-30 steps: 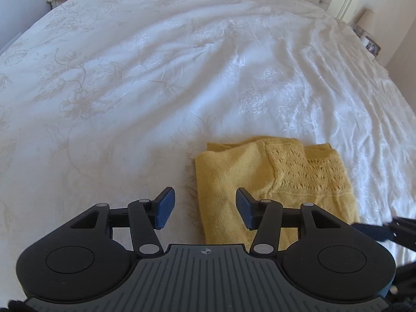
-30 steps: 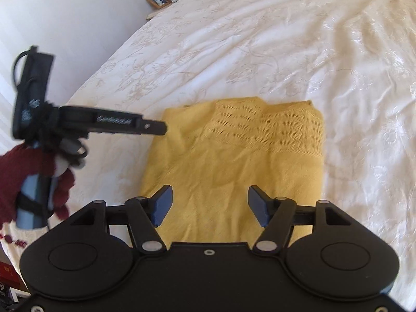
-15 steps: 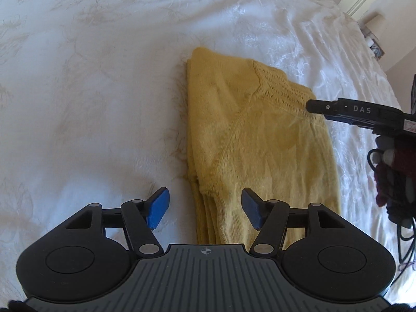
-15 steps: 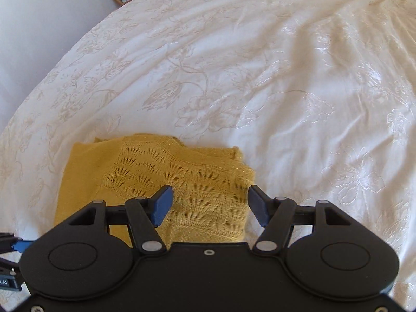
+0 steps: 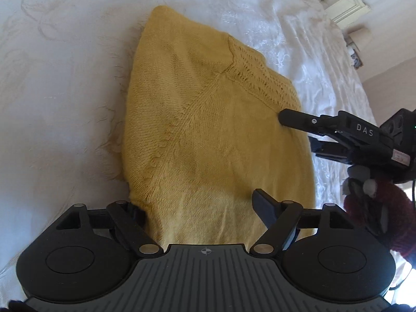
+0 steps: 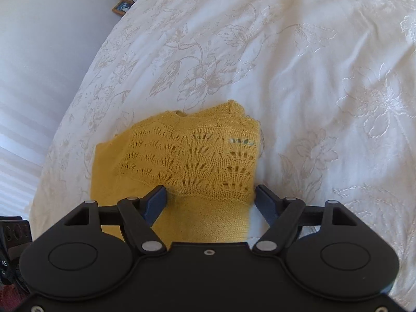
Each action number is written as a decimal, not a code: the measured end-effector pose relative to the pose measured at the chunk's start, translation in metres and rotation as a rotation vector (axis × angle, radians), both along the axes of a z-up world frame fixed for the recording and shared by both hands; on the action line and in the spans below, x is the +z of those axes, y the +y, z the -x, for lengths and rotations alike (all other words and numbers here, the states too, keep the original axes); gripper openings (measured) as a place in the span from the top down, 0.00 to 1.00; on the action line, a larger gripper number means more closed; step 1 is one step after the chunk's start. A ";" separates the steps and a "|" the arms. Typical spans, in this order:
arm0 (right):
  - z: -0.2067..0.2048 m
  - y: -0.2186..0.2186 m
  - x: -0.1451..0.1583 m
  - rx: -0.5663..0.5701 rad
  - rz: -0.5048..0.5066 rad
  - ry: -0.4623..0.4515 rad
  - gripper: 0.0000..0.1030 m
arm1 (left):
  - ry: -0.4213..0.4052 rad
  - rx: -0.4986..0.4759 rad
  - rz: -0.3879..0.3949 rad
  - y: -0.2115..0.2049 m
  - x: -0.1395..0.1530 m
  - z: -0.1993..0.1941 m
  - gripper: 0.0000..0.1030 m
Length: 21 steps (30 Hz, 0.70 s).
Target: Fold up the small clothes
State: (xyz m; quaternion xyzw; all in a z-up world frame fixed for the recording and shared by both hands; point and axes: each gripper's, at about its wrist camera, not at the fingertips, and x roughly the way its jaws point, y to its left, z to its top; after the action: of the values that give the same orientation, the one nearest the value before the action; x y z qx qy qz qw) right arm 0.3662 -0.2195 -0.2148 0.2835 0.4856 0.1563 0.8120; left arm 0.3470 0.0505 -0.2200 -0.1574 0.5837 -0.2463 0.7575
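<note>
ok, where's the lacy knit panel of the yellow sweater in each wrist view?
Left wrist: lace panel lies upper right of centre, along the yellow sweater's far right edge, just above the right gripper's fingertip.
Right wrist: lace panel sits at centre, just beyond the right gripper, whose jaws are opening.
Shared landmark: the embroidered white bedspread.

Folded sweater [image 5: 208, 135] lies flat on the bedspread [image 5: 65, 91]. Left gripper [image 5: 197, 205] straddles its near edge. Right gripper [image 6: 209, 200] sits over the lace-knit end, entering the left wrist view from the right. Headboard [image 5: 348, 2] stands beyond, far right.
</note>
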 end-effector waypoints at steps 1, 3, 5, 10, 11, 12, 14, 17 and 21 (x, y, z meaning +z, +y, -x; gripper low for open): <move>-0.003 0.001 -0.002 0.005 -0.020 0.001 0.23 | -0.002 -0.002 0.016 -0.001 -0.001 -0.002 0.17; -0.011 0.005 -0.006 0.017 -0.047 0.002 0.17 | -0.010 -0.016 0.049 -0.005 -0.002 -0.006 0.13; -0.017 0.008 -0.007 0.029 -0.075 -0.005 0.11 | -0.021 -0.040 0.067 -0.009 -0.003 -0.010 0.11; -0.019 0.007 -0.005 0.034 -0.086 0.005 0.42 | 0.002 -0.049 0.116 -0.005 -0.003 -0.014 0.50; -0.018 0.005 -0.003 0.025 -0.071 0.017 0.49 | 0.024 -0.036 0.117 -0.002 -0.004 -0.014 0.64; -0.016 0.002 -0.002 0.020 -0.076 0.020 0.53 | 0.061 -0.018 0.144 0.003 -0.006 -0.014 0.73; -0.010 0.000 0.006 0.018 -0.080 0.009 0.58 | 0.086 0.013 0.182 0.008 -0.003 -0.013 0.74; 0.002 0.002 0.026 -0.002 -0.090 -0.015 0.60 | 0.070 0.012 0.200 0.003 0.013 -0.005 0.76; 0.031 0.003 0.056 -0.017 -0.096 -0.048 0.62 | 0.046 -0.013 0.262 -0.011 0.039 0.016 0.78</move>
State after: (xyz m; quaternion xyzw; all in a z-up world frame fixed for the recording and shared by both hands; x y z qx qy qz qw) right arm 0.3356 -0.2161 -0.1588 0.3223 0.4555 0.1793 0.8102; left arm 0.3306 0.0393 -0.1811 -0.2569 0.5650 -0.3214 0.7152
